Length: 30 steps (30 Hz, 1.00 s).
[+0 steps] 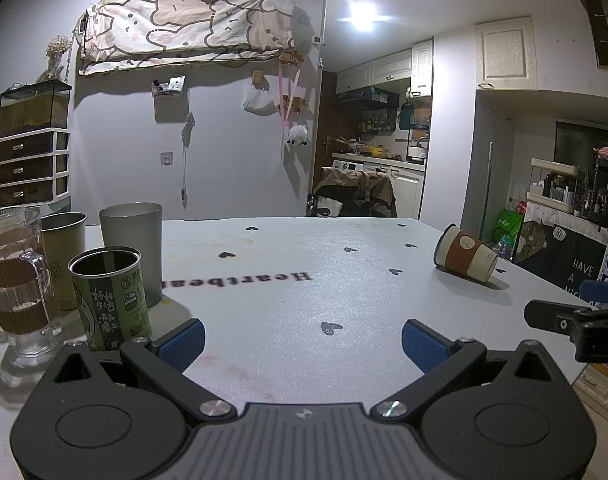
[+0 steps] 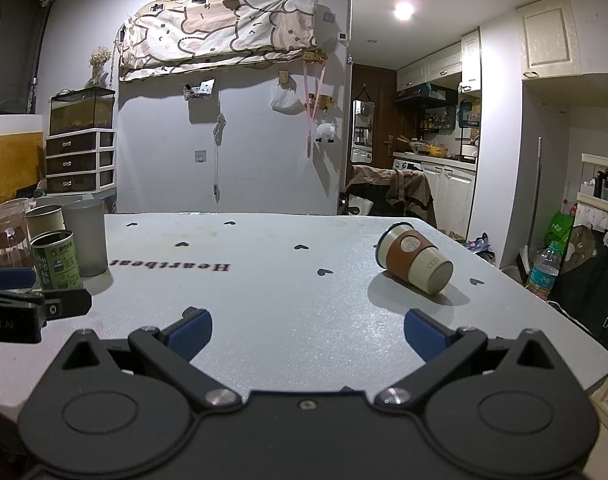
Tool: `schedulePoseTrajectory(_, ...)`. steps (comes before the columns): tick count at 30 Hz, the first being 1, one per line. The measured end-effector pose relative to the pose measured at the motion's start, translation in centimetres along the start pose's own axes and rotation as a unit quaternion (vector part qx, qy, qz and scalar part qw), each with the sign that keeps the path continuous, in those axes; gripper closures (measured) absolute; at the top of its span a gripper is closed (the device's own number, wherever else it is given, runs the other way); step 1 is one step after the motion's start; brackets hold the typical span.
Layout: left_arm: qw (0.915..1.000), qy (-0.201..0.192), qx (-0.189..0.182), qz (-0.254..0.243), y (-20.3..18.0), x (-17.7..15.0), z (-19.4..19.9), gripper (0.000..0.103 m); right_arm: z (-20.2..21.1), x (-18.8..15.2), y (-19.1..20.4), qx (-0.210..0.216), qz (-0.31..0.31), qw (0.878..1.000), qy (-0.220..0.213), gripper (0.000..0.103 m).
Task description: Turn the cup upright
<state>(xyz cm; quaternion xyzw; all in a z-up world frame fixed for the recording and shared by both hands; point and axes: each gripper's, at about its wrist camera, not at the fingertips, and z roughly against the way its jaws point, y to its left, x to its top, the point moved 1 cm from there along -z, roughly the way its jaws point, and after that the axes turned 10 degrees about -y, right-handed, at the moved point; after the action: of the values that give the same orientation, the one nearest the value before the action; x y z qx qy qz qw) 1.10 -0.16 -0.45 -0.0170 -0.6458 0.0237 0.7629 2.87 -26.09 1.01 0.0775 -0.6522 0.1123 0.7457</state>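
Left wrist view
- left tongs [image 1: 303, 342]: spread wide, nothing between the blue pads, hovering low over the desk [image 1: 288, 304]
- cup [image 1: 465, 253]: lying on its side at the far right of the desk, cream with a brown sleeve, base pointing toward the camera and to the right, well apart from these tongs
- right tongs [image 1: 560, 320]: only a black and blue bit pokes in at the right edge, can't tell how they're set from here
- left side clutter: green tin [image 1: 111, 298] just ahead of the left pad, grey tumbler [image 1: 133, 250] right behind it, steel cup [image 1: 64, 258] and a glass mug [image 1: 18, 280] further left

Right wrist view
- right tongs [image 2: 308, 334]: also wide apart, holding nothing, low over the desk [image 2: 264, 300]
- cup [image 2: 414, 258]: on its side ahead and to the right, a bit beyond the right pad, not touching it
- left tongs [image 2: 32, 308]: just a piece visible at the left edge, beside the green tin [image 2: 58, 260]
- grey tumbler [image 2: 86, 238]: upright behind the tin
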Motion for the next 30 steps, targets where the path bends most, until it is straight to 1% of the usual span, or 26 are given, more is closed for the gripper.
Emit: schedulePoseTrajectory(30,1.0,0.0,0.0,0.0,0.0,0.01,0.02,0.0,-0.16,-0.46,0.21,0.0,0.0,1.0,0.001,0.0)
